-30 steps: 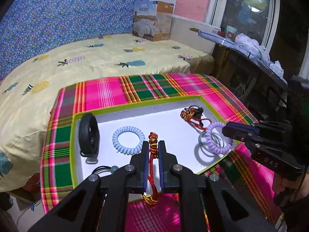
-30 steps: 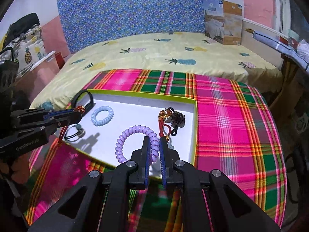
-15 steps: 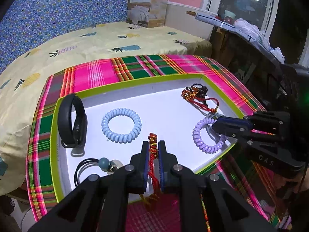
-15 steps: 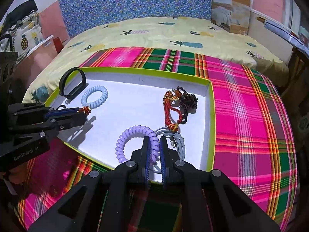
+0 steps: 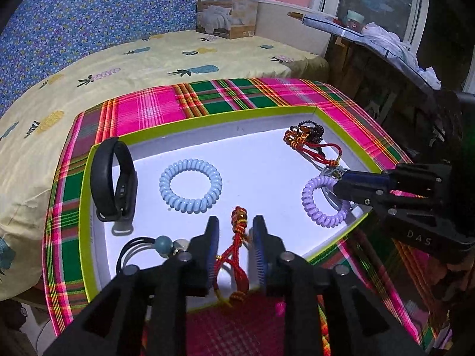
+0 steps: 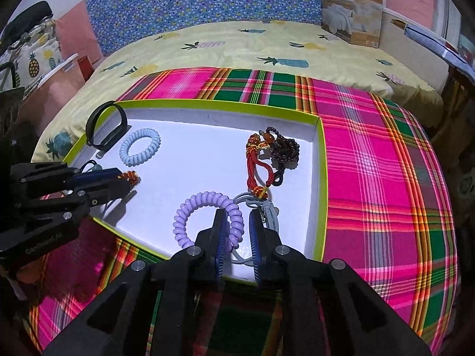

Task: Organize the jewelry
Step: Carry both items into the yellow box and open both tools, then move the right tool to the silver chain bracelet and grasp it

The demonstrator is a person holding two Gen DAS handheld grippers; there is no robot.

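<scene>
A white tray with a green rim lies on a plaid cloth. My left gripper is open around a red knotted cord bracelet, which rests on the tray floor and over the near rim. My right gripper is open around a purple coil band lying in the tray. Also in the tray are a light-blue coil band, a black wristband, a red cord with dark beads, a grey cord and a black cord with a teal bead.
The plaid cloth covers a small table in front of a bed with a yellow pineapple sheet. A quilt box stands at the back. A dark shelf with clutter is at the right.
Both grippers have come down to the tray and opened. The red cord and the purple band, held before, now lie loose between the fingers.
</scene>
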